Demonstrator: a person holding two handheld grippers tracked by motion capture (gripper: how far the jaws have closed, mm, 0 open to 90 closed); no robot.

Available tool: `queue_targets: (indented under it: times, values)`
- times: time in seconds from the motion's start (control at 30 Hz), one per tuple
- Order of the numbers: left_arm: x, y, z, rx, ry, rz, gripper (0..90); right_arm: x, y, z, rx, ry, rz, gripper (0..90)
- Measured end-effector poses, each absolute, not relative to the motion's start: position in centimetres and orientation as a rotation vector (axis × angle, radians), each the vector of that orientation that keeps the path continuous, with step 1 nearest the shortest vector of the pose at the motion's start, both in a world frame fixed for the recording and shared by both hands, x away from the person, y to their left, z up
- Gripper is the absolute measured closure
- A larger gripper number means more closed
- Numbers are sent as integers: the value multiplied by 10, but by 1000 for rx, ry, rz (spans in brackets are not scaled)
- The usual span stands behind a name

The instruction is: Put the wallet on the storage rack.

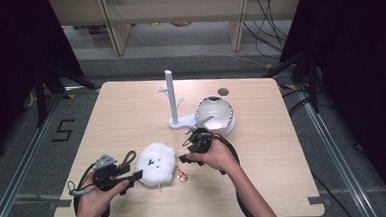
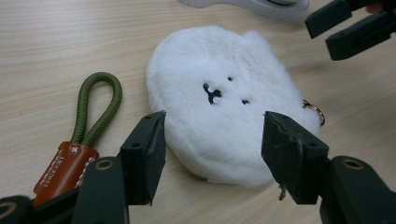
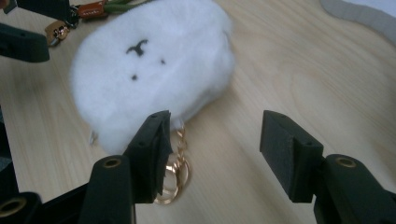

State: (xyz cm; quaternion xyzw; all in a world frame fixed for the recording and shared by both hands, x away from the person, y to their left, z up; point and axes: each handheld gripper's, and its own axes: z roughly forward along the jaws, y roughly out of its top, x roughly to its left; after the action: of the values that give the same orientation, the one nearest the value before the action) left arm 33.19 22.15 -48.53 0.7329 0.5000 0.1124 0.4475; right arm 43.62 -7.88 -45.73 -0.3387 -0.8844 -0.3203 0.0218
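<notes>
Lying near the front edge of the bench (image 1: 265, 185), a little left of centre, is the white plush (image 1: 156, 163), face side up with its small black eyes and mouth showing. Both grippers close in on it from either side. The left gripper (image 1: 134, 177) sits at the plush's left, low over the bench, jaws wide apart; in the left gripper view the plush (image 2: 219, 107) sits just ahead of the gap, its near edge between the two pads but neither pad pressing it. Nothing is gripped there. Just left of that gripper lies a green strap (image 2: 95, 109), a looped cord with a brown leather tab, flat on the wood and touching nothing fluffy.

Over on the other side, the right gripper (image 1: 186, 154) hangs just beside the plush's right edge, jaws also spread wide and empty. Its own view shows the plush (image 3: 149, 70) beyond the left pad, and a gold ring (image 3: 173, 179) on a short chain trailing from the plush's edge onto the bench, partly hidden behind that pad. Whether the pad touches the ring, I cannot tell.

Farther back, near the bench's centre, stands a white stand (image 1: 171, 97) with small pegs, and right of it a bowl (image 1: 214, 113), well apart from the plush.
</notes>
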Motion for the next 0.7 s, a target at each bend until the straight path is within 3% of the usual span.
queue_targets:
  times: [0.23, 0.7]
  values:
    - [332, 224, -486, 1811, 1248, 276, 391, 457, -49, -471, -1026, -2714, -924, 413]
    - [332, 223, -487, 1811, 1248, 290, 390, 476, -32, -492, -978, -2706, -851, 363]
